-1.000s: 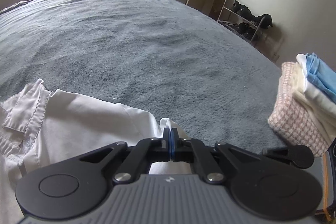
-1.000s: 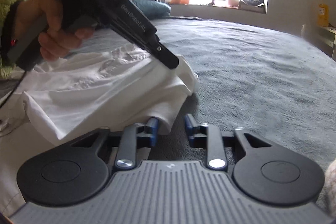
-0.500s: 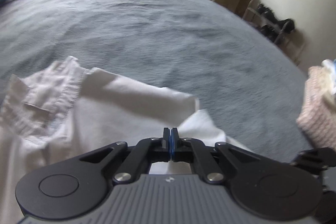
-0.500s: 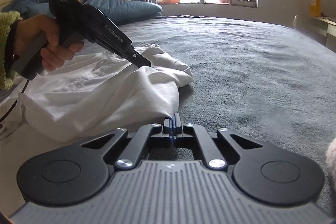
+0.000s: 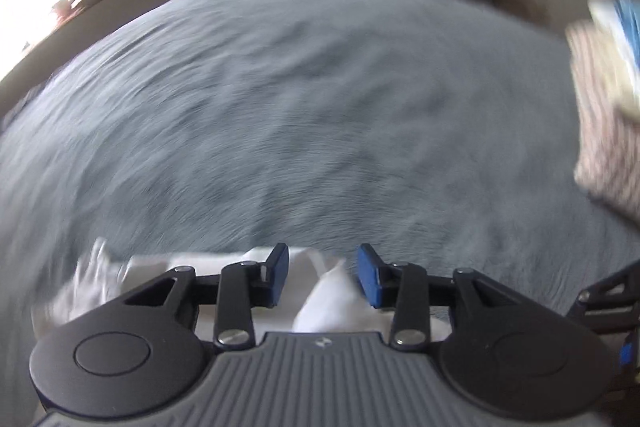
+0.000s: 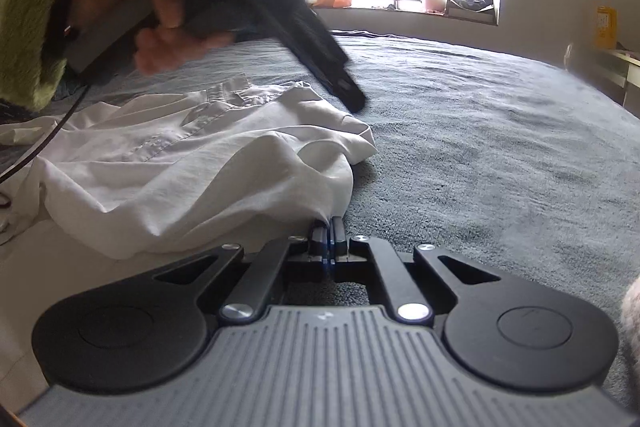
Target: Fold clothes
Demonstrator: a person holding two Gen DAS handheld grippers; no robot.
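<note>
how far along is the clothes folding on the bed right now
Done: a stack of folded clothes sits at the bed's edge. In hand: the white shirt lies rumpled on the grey blanket; the right tool is shut on its near edge, while the left tool is opening, cloth loose between its jaws. Left: flatten and finish folding this shirt, then stack it.

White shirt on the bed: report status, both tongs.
Left tongs opening, shirt fabric between the pads, not pressed. Right tongs shut on white shirt edge. Shirt rumpled on grey blanket, fold unfinished. Nothing in the way.
</note>
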